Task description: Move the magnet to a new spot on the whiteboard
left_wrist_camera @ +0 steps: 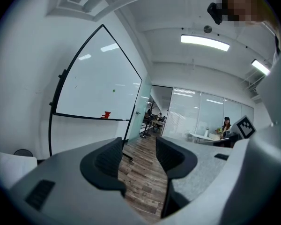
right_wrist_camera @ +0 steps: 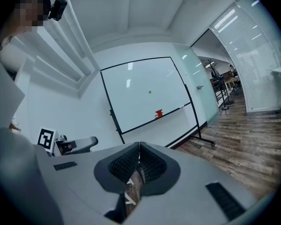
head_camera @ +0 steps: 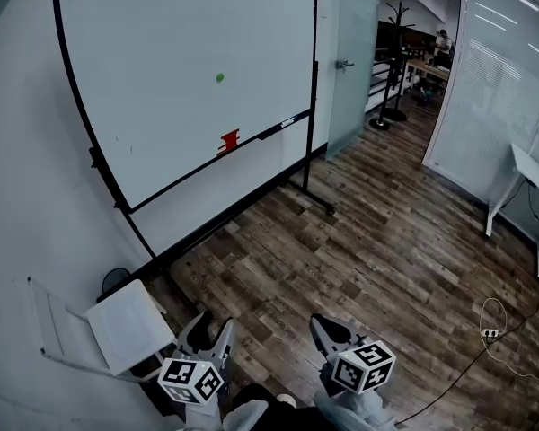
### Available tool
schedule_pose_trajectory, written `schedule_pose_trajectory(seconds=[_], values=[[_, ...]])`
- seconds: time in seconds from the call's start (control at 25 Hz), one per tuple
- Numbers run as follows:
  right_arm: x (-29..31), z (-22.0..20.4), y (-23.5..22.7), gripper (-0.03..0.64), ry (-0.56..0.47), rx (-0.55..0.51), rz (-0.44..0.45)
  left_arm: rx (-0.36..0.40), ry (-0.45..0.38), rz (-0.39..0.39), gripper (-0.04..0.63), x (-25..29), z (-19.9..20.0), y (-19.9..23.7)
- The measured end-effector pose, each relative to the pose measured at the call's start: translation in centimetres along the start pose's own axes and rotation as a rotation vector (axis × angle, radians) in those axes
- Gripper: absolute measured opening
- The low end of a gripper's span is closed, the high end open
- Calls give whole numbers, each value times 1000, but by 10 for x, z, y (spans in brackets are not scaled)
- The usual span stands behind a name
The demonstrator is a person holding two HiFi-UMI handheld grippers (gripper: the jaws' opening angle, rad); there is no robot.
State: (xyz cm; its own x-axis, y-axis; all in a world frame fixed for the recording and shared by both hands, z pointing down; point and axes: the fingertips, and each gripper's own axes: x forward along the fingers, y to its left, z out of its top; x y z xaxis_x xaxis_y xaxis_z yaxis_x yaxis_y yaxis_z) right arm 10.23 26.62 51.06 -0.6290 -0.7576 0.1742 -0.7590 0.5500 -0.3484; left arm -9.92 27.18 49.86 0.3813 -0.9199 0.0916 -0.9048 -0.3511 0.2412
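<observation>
Small round green magnet (head_camera: 220,77) sits mid-board on the black-framed whiteboard (head_camera: 144,106), far off; left gripper (head_camera: 212,332) gapes empty, right gripper (head_camera: 331,332) pressed closed on nothing; approach likely comes first, then a grasp.

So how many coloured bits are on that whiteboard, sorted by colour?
Green: 1, the magnet on the face of the whiteboard
Red: 1, a red item at its bottom edge
Total: 2
</observation>
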Motion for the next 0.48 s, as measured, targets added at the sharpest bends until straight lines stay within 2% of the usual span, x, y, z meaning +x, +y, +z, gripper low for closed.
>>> schedule_pose_trajectory(seconds=[0.48], values=[[20, -1, -9, 28, 16, 13, 6, 1, 20, 2, 221, 16, -7, 7]])
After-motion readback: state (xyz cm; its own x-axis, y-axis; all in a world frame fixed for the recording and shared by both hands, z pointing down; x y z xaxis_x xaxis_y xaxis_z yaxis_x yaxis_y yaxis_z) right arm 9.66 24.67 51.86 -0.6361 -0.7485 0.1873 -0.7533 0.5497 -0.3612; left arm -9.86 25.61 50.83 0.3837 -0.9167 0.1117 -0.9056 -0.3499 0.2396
